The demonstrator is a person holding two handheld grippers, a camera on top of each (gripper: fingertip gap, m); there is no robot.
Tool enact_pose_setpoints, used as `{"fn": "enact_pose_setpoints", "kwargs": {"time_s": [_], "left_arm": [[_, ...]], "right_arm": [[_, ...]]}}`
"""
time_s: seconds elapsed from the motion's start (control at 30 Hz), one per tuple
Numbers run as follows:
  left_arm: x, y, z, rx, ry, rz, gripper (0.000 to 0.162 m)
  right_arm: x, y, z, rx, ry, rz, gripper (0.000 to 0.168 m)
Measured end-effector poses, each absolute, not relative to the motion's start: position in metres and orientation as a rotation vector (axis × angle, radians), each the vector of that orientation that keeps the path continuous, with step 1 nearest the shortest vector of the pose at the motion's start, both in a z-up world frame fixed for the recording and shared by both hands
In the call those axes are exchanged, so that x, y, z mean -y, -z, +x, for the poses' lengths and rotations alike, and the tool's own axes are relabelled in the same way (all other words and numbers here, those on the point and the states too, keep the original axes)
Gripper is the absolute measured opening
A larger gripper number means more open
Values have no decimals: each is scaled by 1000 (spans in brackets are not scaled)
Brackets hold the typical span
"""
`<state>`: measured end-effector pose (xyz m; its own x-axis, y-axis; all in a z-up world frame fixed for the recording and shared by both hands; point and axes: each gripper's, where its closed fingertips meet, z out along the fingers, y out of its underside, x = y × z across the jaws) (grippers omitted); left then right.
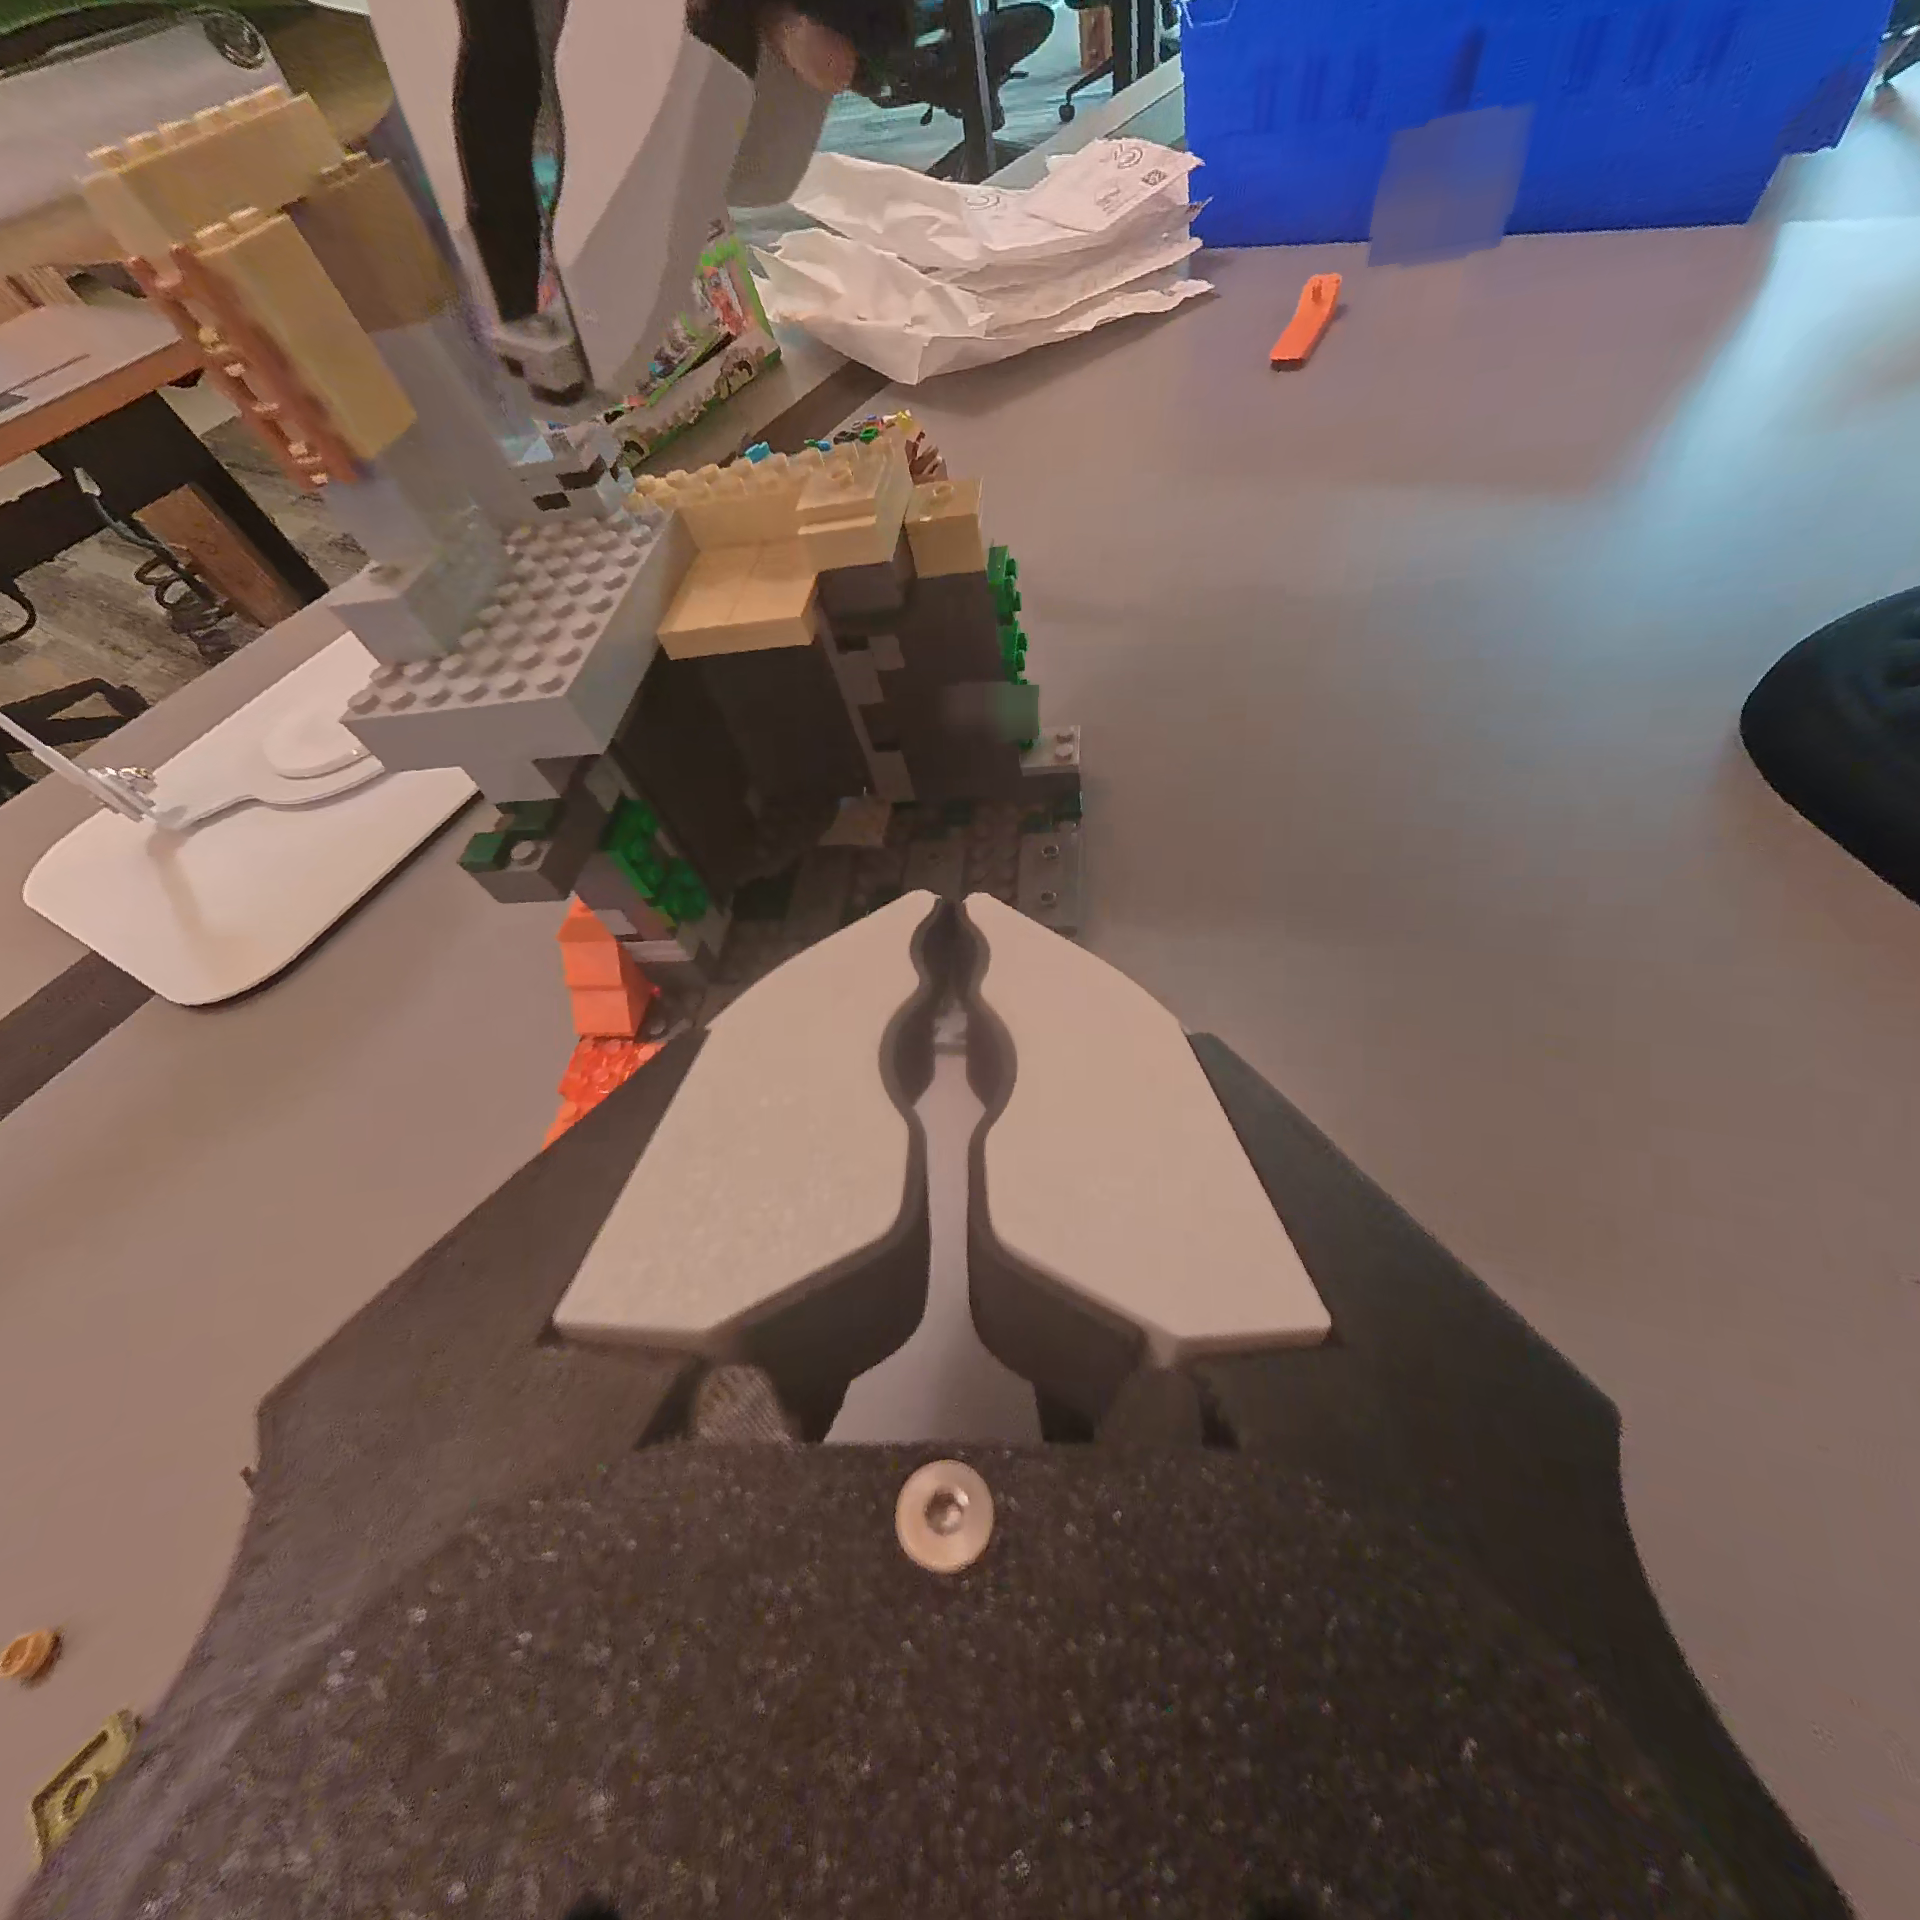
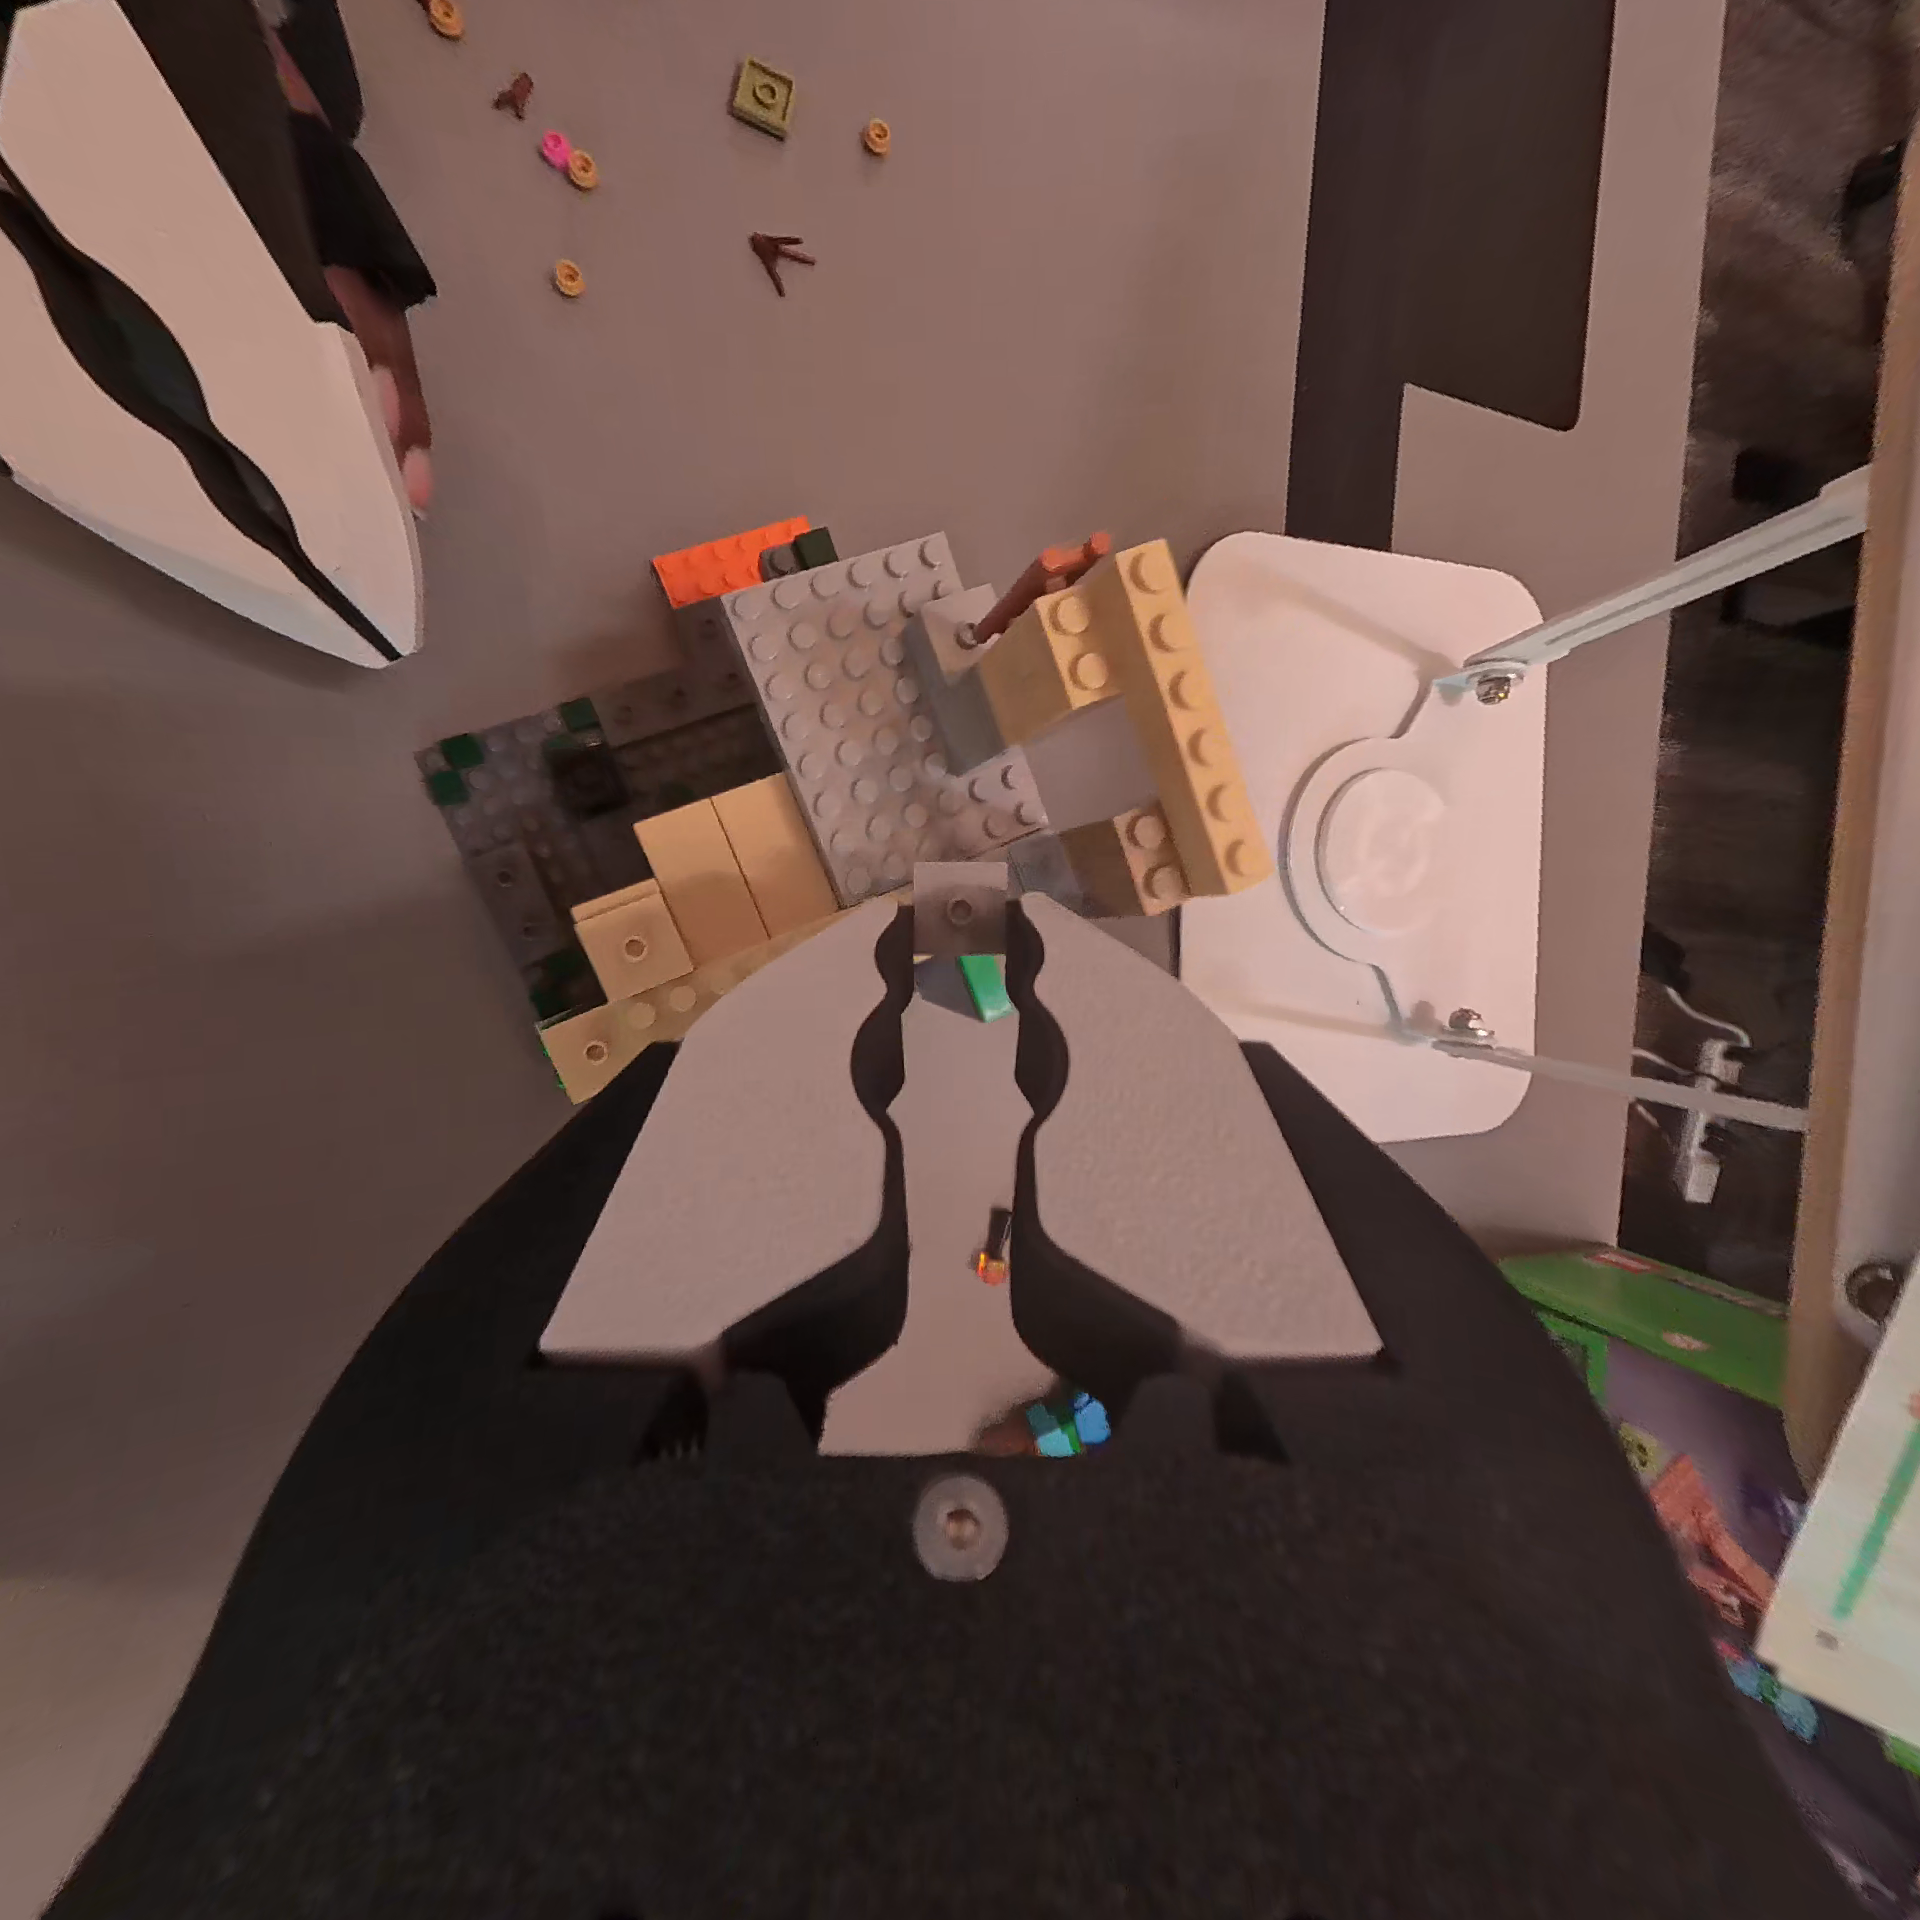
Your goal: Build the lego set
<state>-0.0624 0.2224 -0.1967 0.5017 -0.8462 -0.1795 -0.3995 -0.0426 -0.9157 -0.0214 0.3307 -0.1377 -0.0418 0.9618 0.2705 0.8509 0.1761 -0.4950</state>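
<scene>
The Lego build (image 1: 769,686) stands on the grey table: dark walls, green and orange bits, tan bricks and a grey studded plate (image 1: 540,623) on top. My left gripper (image 1: 951,912) is shut and empty, low, just in front of the build's base. From above, the right wrist view shows the grey plate (image 2: 842,717) carrying a tan arch (image 2: 1153,717) on grey pillars. My right gripper (image 2: 958,920) is shut on a grey pillar brick (image 2: 958,902) at the arch's near end. The right gripper also shows in the left wrist view (image 1: 582,187), above the plate. The left gripper (image 2: 208,364) shows at the right wrist view's upper left.
A white stand base (image 2: 1351,831) lies right beside the build. Loose small pieces (image 2: 767,99) lie scattered on the table. An orange brick separator (image 1: 1306,332), white paper bags (image 1: 997,270), a blue bin (image 1: 1507,114) and a green box (image 1: 717,343) sit farther back. The left gripper's tips are roughly 12 cm from the right gripper's.
</scene>
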Motion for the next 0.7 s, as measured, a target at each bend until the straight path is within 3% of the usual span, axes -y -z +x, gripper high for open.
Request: {"fn": "enact_pose_setpoints", "kwargs": {"time_s": [0.7], "left_arm": [[-221, 196, -62, -1089, 521, -1646, 0]], "right_arm": [[-334, 143, -21, 1975, -192, -1675, 17]]}}
